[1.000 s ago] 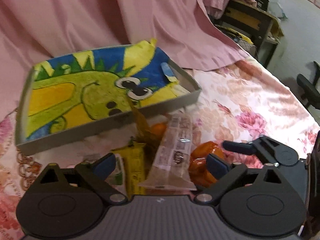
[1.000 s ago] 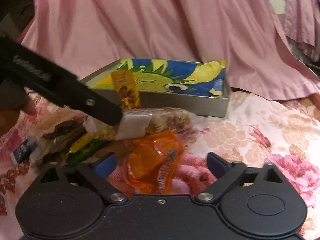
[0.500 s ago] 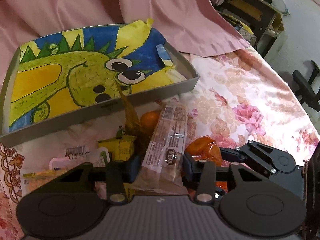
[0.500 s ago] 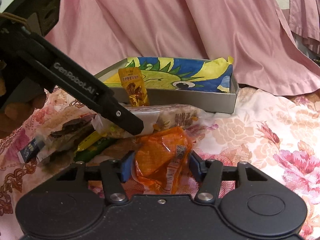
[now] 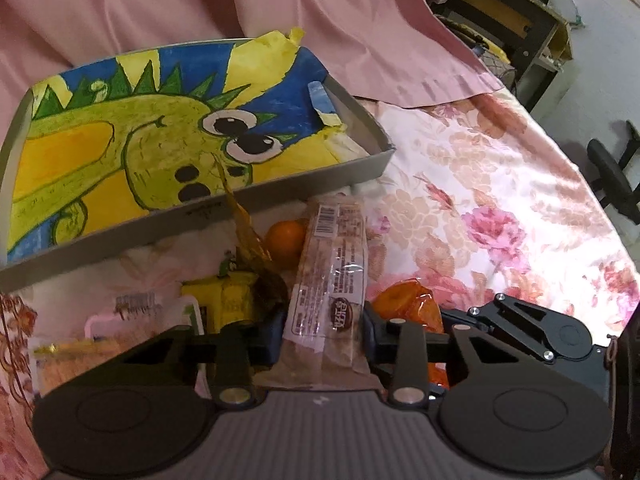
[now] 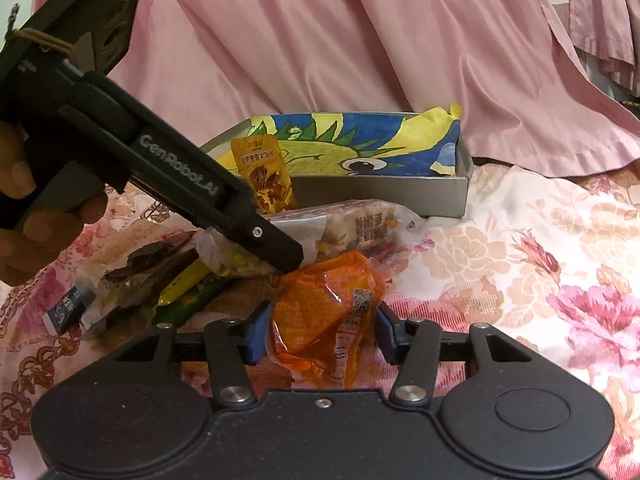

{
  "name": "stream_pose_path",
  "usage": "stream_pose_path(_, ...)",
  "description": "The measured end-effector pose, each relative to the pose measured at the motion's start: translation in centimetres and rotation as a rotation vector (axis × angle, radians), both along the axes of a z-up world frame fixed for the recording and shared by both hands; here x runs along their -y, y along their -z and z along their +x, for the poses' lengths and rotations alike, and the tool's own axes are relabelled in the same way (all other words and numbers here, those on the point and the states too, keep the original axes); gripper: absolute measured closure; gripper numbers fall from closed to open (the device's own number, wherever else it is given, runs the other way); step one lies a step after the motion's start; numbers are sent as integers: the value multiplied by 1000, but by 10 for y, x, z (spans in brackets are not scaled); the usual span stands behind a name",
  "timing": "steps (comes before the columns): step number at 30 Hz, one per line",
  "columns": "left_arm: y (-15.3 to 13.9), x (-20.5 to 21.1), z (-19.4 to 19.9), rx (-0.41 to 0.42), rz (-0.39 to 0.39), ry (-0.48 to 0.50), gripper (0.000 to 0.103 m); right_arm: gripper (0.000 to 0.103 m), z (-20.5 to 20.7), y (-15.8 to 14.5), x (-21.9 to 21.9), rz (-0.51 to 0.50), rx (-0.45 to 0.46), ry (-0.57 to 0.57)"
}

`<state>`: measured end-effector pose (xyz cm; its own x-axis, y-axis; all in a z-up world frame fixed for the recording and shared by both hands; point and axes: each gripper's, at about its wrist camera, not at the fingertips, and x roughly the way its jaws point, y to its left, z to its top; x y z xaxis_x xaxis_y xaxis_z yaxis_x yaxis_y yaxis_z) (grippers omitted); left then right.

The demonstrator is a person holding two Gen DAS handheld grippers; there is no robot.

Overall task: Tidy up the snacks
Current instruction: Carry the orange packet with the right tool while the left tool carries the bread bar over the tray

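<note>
Left gripper (image 5: 323, 330) clamped on clear-wrapped snack bar (image 5: 330, 276); right gripper (image 6: 320, 332) clamped on orange snack pack (image 6: 328, 312). Both sit on the floral bedspread (image 6: 540, 260), just beside the grey tray's (image 5: 280, 196) front edge.

I count two grippers: my left gripper (image 5: 324, 330) and my right gripper (image 6: 320, 334). One grey box (image 5: 312, 178), with one dinosaur drawing (image 5: 132, 136) lining it. One clear-wrapped snack bar (image 5: 332, 276). One orange packet (image 6: 328, 316). One amber upright pouch (image 6: 266, 174). One small orange fruit (image 5: 286, 236). One yellow packet (image 5: 232, 300). One yellow-green stick pack (image 6: 188, 288). One dark snack in clear wrap (image 6: 148, 260). One pink-edged packet (image 5: 132, 316). One floral cloth (image 6: 540, 264) and one pink sheet (image 6: 320, 40).
</note>
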<state>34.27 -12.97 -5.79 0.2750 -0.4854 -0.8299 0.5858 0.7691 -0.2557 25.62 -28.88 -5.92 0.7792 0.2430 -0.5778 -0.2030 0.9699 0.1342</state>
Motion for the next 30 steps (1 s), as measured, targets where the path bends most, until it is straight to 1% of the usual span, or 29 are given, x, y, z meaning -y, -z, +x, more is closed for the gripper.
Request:
stream_pose_path(5,0,-10,-13,-35,-22,-5,63,51,-18,-7,4,-19,-12,7)
stream_pose_path(9,-2,-20,-23,-67,-70,-6,63,51,-28,-13,11,1,-24,37)
stream_pose_path(12,-2,-26,-31,-93,-107,-5,63,51,-36,-18,16,-7,-6,54)
stream_pose_path(16,-4,-29,-40,-107,-147,-3,63,51,-42,-24,24,-20,14,84)
stream_pose_path(19,-8,-31,-43,-108,-187,-19,63,51,-44,-27,30,-25,39,111)
stream_pose_path(22,-17,-34,-43,-89,-239,-41,63,51,-40,-35,34,-34,82,121)
stream_pose_path(25,-30,-37,-38,-53,-302,-65,63,51,-33,-46,38,-44,131,132)
stream_pose_path(27,-39,-37,-32,-30,-332,-83,63,51,-24,-53,39,-51,148,141)
stream_pose_path(30,-52,-37,-18,36,-359,-107,63,51,-5,-65,39,-56,178,145)
